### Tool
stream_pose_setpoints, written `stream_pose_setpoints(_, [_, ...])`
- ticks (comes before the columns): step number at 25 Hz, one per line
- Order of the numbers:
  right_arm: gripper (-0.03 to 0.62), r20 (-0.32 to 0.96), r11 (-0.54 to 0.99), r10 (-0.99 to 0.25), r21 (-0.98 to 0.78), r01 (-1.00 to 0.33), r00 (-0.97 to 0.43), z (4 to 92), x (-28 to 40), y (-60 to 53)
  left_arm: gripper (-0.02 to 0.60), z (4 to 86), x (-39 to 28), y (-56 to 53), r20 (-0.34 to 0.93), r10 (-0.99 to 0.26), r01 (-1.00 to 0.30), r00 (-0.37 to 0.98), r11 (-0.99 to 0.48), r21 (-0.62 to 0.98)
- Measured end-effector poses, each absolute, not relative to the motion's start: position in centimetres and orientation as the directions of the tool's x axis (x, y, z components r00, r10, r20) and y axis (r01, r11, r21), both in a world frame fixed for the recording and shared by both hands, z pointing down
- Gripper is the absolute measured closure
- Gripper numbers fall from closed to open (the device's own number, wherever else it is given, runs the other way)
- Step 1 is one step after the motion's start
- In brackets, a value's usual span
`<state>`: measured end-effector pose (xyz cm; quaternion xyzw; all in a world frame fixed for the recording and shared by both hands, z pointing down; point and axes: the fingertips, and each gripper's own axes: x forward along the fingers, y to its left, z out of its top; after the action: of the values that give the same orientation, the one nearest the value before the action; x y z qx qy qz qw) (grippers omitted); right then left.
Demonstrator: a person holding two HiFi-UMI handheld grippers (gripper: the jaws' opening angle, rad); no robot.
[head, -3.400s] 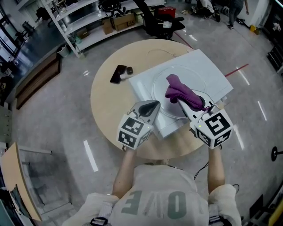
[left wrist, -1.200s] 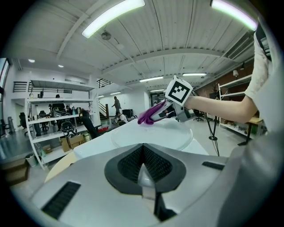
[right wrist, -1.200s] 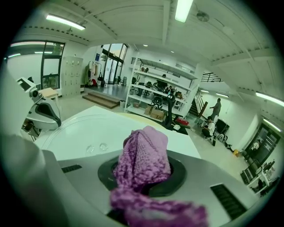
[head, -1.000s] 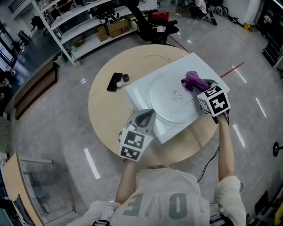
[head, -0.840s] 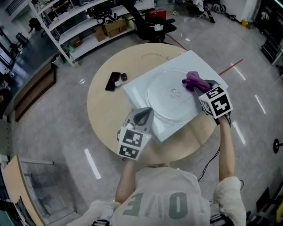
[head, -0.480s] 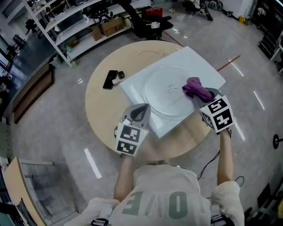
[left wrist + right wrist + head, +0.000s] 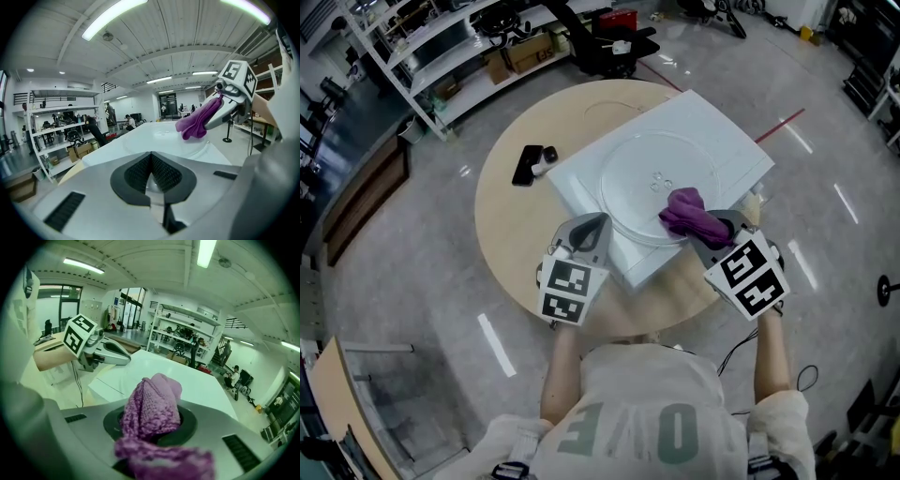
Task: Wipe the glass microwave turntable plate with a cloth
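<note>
A round wooden table [image 7: 502,234] is standing on a grey floor, seen from above in the head view. A white slab [image 7: 712,131] is lying skewed across the table's 12 to 4 o'clock part, one corner jutting past the table edge at about 2 o'clock. The glass turntable plate [image 7: 628,178] is sitting flat in the middle of the slab, its clear rim faint against the white.

The left claw [image 7: 589,228] is pointing in from 7 o'clock, its tip reaching the slab just beside the plate's near rim. In the left gripper view its jaws [image 7: 151,161] are meeting at the tips with nothing between them, and the plate [image 7: 159,140] is stretching away beyond.

The right claw [image 7: 712,228] is coming in from 5 o'clock of the plate. Its jaws [image 7: 152,427] are clamping a purple knitted cloth [image 7: 152,394], which is bulging out past the tips. The cloth [image 7: 686,212] is pressing on the plate at about 4 o'clock, just inside the rim. From the left gripper view the cloth [image 7: 197,123] is hanging from the right claw [image 7: 220,112] down to the glass.

A black phone [image 7: 525,165] is lying at the table's 10 o'clock, off the slab, with a small dark object [image 7: 547,156] just beside it.
</note>
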<state>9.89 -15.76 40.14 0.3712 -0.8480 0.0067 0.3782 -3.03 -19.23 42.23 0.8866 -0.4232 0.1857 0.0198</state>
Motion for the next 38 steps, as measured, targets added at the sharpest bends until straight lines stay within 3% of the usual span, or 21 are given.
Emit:
stream_pose_setpoints(12, [0.537,0.67,0.876,-0.467,0.261,-0.406,-0.577,40.5,1.2,-16.4,0.58,42.4,-2.6,-19.0,0.35,-0.741,-0.756,0.574,-0.643,-0.121])
stream_pose_setpoints(38, [0.537,0.622,0.897,-0.391,0.093,-0.432,-0.678,40.8,0.4,-18.6,0.58,41.3,-2.1,-20.4,0.258,-0.718,-0.747,0.646,-0.665,0.019])
